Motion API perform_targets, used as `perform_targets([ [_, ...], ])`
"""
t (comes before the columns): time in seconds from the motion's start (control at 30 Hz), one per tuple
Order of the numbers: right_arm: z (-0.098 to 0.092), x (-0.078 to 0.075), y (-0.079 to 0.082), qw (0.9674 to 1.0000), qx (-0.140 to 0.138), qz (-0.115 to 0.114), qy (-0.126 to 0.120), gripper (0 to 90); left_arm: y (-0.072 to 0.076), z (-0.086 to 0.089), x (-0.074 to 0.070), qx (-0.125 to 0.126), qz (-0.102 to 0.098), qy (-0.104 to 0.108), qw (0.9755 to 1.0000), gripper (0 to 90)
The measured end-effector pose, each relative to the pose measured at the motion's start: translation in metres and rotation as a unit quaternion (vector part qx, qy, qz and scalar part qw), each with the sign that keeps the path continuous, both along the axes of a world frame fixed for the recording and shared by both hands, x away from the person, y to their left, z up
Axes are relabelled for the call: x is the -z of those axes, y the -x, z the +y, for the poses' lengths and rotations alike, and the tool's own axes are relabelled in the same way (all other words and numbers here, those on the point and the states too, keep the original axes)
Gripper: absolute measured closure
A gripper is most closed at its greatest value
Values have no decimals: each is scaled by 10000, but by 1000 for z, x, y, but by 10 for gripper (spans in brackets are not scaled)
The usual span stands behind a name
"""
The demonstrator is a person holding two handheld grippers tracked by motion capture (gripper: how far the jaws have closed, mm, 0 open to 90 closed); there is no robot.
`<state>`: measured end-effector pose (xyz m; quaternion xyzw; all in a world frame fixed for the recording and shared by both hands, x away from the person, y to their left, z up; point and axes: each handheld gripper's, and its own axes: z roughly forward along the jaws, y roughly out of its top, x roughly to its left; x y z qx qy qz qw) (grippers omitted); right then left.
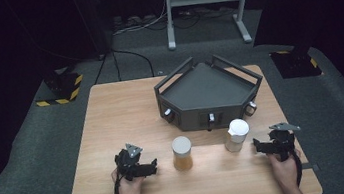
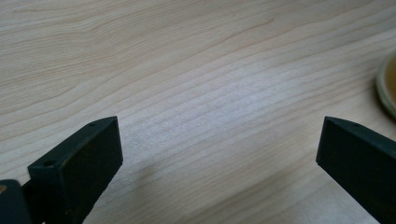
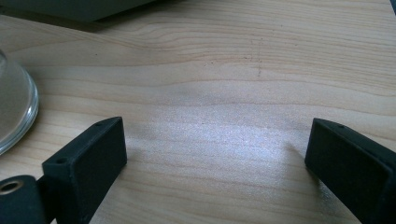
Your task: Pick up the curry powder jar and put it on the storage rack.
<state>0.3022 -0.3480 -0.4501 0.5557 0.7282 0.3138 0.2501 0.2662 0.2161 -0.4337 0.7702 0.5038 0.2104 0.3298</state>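
Note:
Two jars stand on the wooden table [image 1: 112,120]. One has amber contents and a pale lid [image 1: 182,152]; the other, white-lidded jar [image 1: 237,135] is to its right. My left gripper [image 1: 141,168] rests on the table left of the amber jar, jaws open over bare wood [image 2: 219,158]. The amber jar's base [image 2: 388,88] shows at the right edge of the left gripper view. My right gripper [image 1: 268,146] sits right of the white-lidded jar, also open with nothing between its jaws [image 3: 217,158]. That jar's glass base [image 3: 14,107] is at the left of the right gripper view.
A dark grey five-sided tray [image 1: 208,92] with raised rails stands at the back middle of the table, just behind both jars; its edge [image 3: 70,7] shows in the right gripper view. Beyond the table are floor cables and a metal stand [image 1: 205,2].

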Motion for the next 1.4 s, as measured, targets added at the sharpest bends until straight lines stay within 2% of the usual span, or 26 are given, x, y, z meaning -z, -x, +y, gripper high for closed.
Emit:
perform_targets([
  [0.13, 0, 0, 0, 10000, 0, -1, 0, 49, 2, 0, -4, 186, 36, -41, 9998, 16],
  [0.27, 0, 0, 0, 10000, 1, 0, 0, 49, 4, -2, -7, 437, 76, 16, 9990, 16],
  [0.33, 0, 0, 0, 10000, 1, 0, 0, 49, 5, -3, -8, 483, 71, 24, 9988, 16],
  [0.37, 0, 0, 0, 10000, 1, 0, 0, 50, 6, -6, -9, 601, 69, 24, 9982, 16],
  [0.43, 0, 0, 0, 10000, 0, -1, 0, 49, 6, -7, -9, 641, 71, 28, 9979, 17],
  [0.57, 0, 0, 0, 10000, 0, -1, 0, 49, 7, -14, -9, 911, 82, 55, 9958, 16],
  [0.6, 0, 0, 0, 10000, 0, -1, 0, 49, 7, -14, -9, 911, 82, 55, 9958, 15],
  [0.87, 0, 0, 0, 10000, 0, -1, 0, 50, 5, -28, -4, 1301, 129, 89, 9914, 12],
  [1.4, 0, 0, 0, 10000, 8, -7, -8, 53, -2, -51, -5, 1572, -54, 144, 9874, 15],
])
